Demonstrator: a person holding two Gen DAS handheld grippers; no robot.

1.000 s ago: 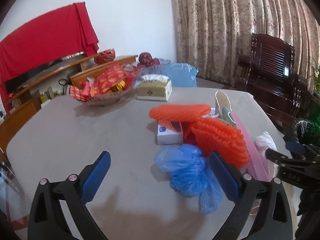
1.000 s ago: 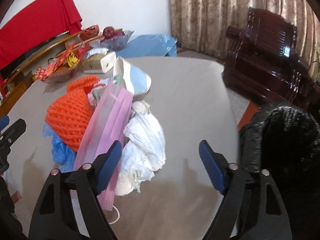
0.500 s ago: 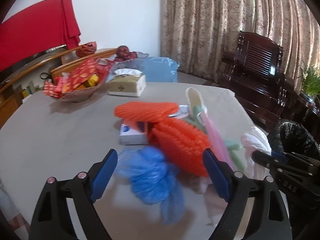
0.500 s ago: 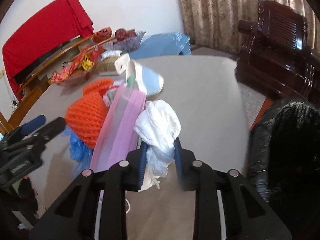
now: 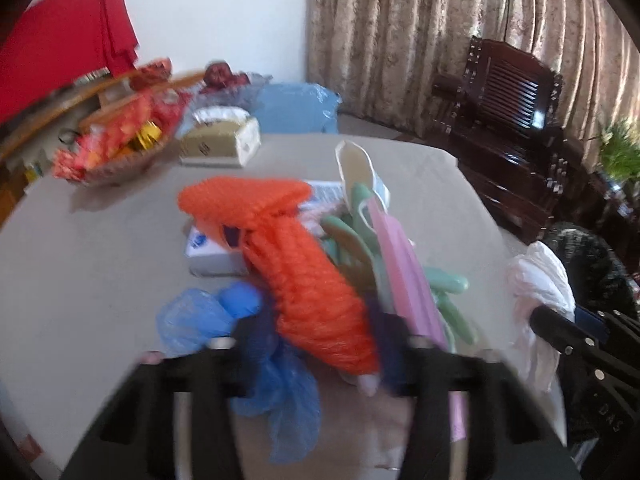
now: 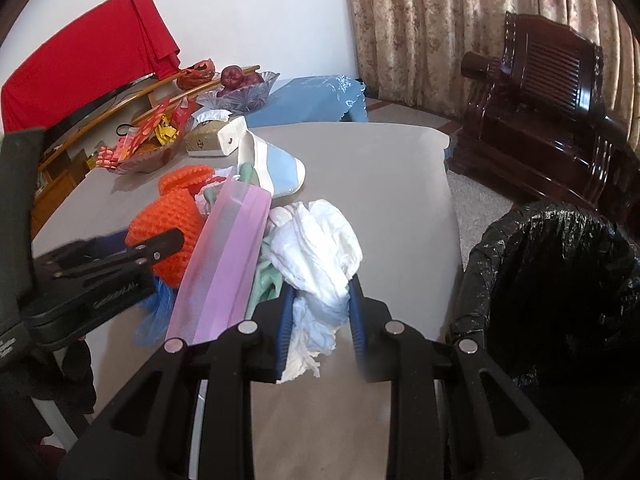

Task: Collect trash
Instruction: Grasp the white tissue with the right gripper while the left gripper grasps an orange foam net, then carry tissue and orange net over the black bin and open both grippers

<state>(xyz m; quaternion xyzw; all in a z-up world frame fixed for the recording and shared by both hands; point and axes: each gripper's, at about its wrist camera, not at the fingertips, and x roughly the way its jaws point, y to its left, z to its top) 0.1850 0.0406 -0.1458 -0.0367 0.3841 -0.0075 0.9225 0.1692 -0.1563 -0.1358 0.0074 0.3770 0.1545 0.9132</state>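
A heap of trash lies on the grey table (image 6: 380,184). My left gripper (image 5: 316,340) is shut on the near end of an orange foam net (image 5: 304,280), with a blue plastic bag (image 5: 200,320) beside it. My right gripper (image 6: 320,312) is shut on a crumpled white plastic bag (image 6: 320,240), which also shows in the left wrist view (image 5: 536,284). A pink mesh sleeve (image 6: 228,256), green foam pieces (image 5: 448,284), a small white box (image 5: 212,252) and a second orange net (image 5: 244,196) lie in the heap. A bin with a black liner (image 6: 560,280) stands right of the table.
A white and blue slipper (image 6: 272,164), a tissue box (image 5: 220,144) and a snack bowl (image 5: 116,148) stand further back on the table. A dark wooden armchair (image 6: 540,92) and curtains (image 5: 420,32) are behind. A blue-covered stool (image 6: 312,96) stands beyond the table.
Both grippers have shut: the left on the orange net, the right on the white bag. The white bag now sits lifted a little off the table, closer to the bin.
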